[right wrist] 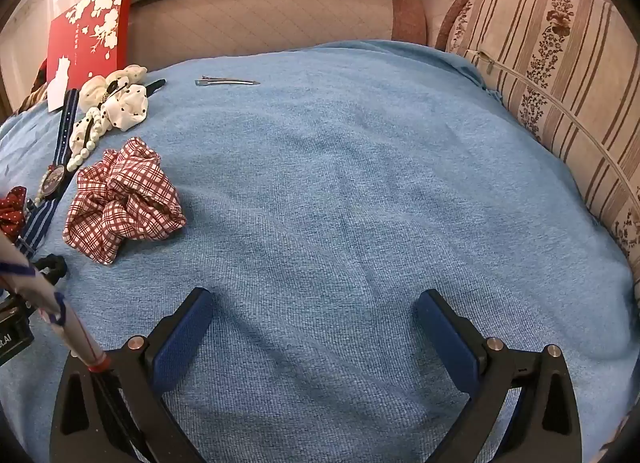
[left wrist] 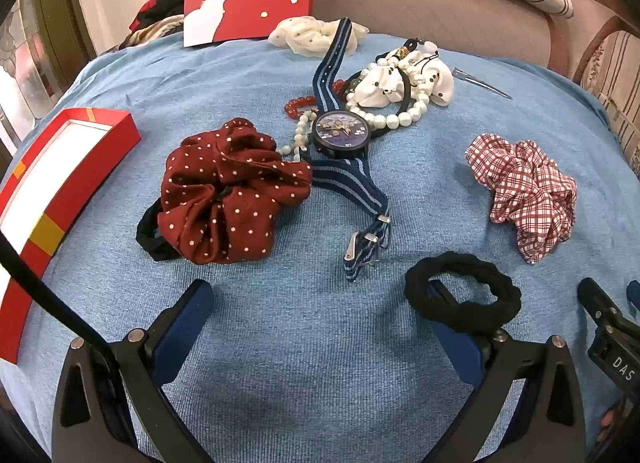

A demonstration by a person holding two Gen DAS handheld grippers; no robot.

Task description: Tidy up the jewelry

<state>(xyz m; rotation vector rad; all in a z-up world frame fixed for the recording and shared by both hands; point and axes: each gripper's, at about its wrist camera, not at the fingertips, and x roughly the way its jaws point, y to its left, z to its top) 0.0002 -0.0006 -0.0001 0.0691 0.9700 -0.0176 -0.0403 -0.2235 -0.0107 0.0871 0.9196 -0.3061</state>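
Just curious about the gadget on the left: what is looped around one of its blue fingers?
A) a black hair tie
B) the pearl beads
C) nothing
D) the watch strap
A: the black hair tie rings one finger of the open left gripper, apart from the watch.

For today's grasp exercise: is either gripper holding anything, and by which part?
Nothing is clamped. The black hair tie is looped over one finger of the open left gripper; the right gripper is empty.

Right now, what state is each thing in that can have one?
left gripper: open, black hair tie looped over its right finger
right gripper: open, empty
red box: open, white lining bare
watch: unbuckled, strap laid out flat
metal hair clip: closed, lying apart
red dotted scrunchie: bunched, on blue cloth
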